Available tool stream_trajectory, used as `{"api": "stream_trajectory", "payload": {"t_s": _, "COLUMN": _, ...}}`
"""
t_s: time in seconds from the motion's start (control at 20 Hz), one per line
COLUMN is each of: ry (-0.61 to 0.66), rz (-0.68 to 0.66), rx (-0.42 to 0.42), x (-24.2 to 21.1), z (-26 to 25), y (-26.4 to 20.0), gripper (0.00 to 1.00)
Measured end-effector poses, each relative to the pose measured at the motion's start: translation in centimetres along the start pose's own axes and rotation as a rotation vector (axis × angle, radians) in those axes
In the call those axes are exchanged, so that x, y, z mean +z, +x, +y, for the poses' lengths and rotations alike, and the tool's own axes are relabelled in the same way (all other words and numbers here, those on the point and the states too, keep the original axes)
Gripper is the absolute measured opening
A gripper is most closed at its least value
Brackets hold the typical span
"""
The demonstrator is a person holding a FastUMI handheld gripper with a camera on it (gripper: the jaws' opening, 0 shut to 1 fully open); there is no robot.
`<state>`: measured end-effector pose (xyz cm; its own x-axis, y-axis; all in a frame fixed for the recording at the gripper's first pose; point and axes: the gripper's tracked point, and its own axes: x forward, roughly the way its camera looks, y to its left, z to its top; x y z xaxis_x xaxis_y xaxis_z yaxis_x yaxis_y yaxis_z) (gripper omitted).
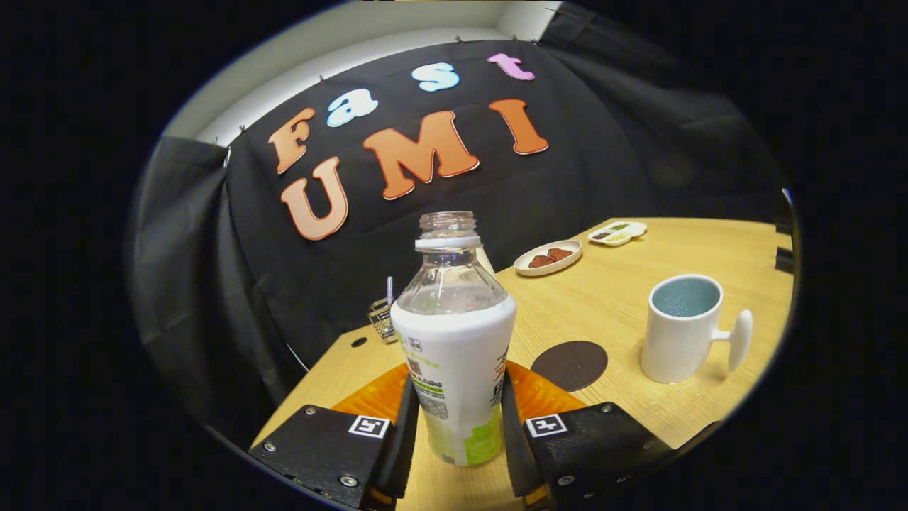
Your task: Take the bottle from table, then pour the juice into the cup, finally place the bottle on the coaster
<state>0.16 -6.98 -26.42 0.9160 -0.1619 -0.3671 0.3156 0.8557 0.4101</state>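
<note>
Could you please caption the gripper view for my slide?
Gripper shut on an uncapped bottle, with the coaster and white cup just beyond on the table.

Even overhead light, warm and fairly bright on the table [624, 298]; booth wall stays dark. Soft shadows fall toward 5 o'clock from the cup [681, 333]. Small highlights on the clear top of the bottle [454, 341], which the gripper [454, 426] fingers clamp. Centre sharp. Strong fisheye bending, table edges curve, the small dishes at 1 o'clock slightly soft.
</note>
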Motion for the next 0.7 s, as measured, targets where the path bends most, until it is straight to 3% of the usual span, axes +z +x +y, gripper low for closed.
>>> {"api": "stream_trajectory", "payload": {"t_s": 0.2, "ry": 0.248, "rz": -0.002, "rx": 0.069, "x": 1.7, "z": 0.9, "y": 0.7, "gripper": 0.55}}
{"api": "stream_trajectory", "payload": {"t_s": 0.7, "ry": 0.732, "rz": -0.047, "rx": 0.098, "x": 4.3, "z": -1.5, "y": 1.5, "gripper": 0.55}}
